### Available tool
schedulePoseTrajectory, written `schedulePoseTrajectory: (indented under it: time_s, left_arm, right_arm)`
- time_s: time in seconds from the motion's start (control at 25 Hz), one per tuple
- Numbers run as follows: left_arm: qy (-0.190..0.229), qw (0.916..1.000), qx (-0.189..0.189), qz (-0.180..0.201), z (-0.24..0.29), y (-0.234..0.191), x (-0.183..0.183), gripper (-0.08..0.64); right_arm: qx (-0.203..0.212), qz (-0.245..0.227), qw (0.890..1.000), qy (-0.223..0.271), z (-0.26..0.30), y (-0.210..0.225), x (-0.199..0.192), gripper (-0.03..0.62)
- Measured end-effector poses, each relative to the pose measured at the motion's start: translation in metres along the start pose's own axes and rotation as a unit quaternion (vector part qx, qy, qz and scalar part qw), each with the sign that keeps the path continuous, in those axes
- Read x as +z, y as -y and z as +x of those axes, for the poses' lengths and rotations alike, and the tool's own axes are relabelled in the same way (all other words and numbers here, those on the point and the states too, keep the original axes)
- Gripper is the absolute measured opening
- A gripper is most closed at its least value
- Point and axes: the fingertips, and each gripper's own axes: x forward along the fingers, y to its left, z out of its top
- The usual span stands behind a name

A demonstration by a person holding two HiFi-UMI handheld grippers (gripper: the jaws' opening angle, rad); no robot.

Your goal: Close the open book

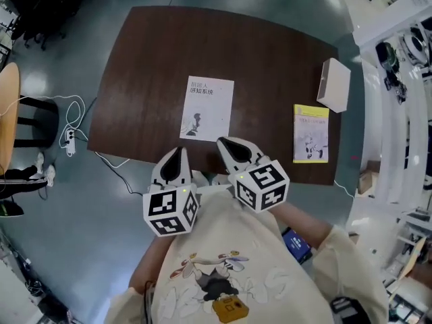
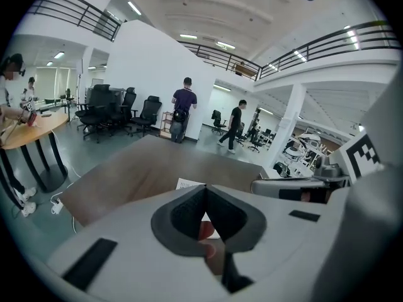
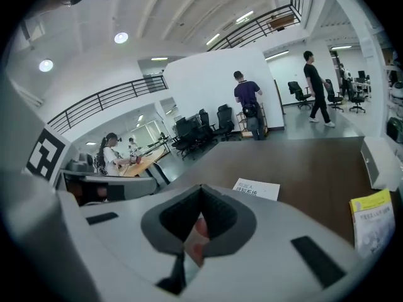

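Observation:
A white book [image 1: 208, 108] lies flat with its cover up in the middle of the dark brown table [image 1: 155, 59]. The same white book [image 2: 189, 184] shows just past the jaws in the left gripper view and again [image 3: 257, 188] in the right gripper view. My left gripper [image 1: 177, 152] hovers at the table's near edge, short of the book's lower left corner. It is shut with nothing held. My right gripper [image 1: 226, 142] sits beside it, its tips just below the book's lower right corner. Its jaws also meet, with nothing between them.
A yellow book [image 1: 311, 133] lies at the table's right side, with a white box [image 1: 334, 84] beyond it. A power strip with cables [image 1: 69, 138] lies on the floor at the left, near a round wooden table [image 1: 7, 113]. People and office chairs stand far off.

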Motion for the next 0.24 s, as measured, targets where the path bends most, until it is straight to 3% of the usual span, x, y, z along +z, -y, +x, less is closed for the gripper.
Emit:
schedulePoseTrajectory:
  time_s: [0.24]
  left_arm:
    - [0.018,0.9998,0.013,0.000,0.019,-0.006,0.005,0.006]
  right_arm:
    - [0.044,-0.033,0.998,-0.003,0.028,0.000,0.009,0.006]
